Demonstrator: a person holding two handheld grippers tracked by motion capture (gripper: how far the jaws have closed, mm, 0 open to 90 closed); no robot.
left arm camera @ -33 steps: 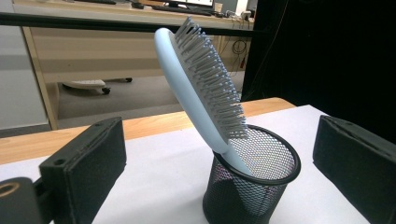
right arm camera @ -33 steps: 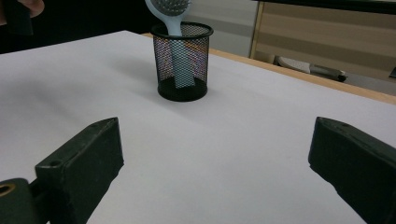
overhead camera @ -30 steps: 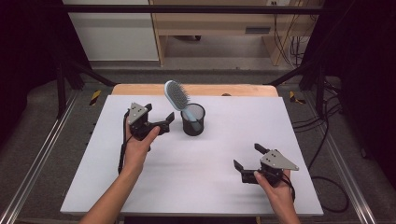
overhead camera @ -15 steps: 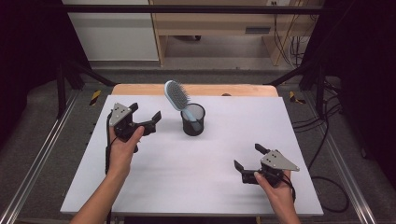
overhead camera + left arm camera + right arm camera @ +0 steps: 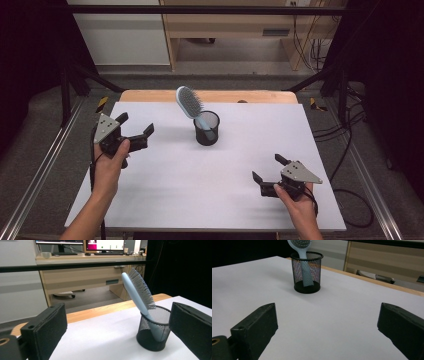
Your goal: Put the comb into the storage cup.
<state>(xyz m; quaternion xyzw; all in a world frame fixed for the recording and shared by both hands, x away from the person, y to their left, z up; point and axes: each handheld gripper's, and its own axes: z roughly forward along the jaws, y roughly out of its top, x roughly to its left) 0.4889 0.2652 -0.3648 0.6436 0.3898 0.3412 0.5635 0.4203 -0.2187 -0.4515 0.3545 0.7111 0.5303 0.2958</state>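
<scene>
A light blue hairbrush (image 5: pixel 189 104) stands handle-down in a black mesh cup (image 5: pixel 207 129) near the middle back of the white table; its bristled head leans to the left. In the left gripper view the hairbrush (image 5: pixel 137 293) and the cup (image 5: pixel 153 330) sit ahead and to the right. My left gripper (image 5: pixel 135 127) is open and empty, well left of the cup. My right gripper (image 5: pixel 269 169) is open and empty near the front right, with the cup (image 5: pixel 307 272) and the hairbrush (image 5: pixel 299 246) far ahead of it.
The white table top (image 5: pixel 165 195) has a wooden strip (image 5: pixel 150 95) along its far edge. Metal rails (image 5: pixel 30 195) run down both sides. A wooden desk (image 5: pixel 235 30) stands behind the table, and cables (image 5: pixel 350 150) lie on the floor at the right.
My left gripper has drawn back to the left, away from the cup, and stays open. The right gripper, the cup and the brush have not moved.
</scene>
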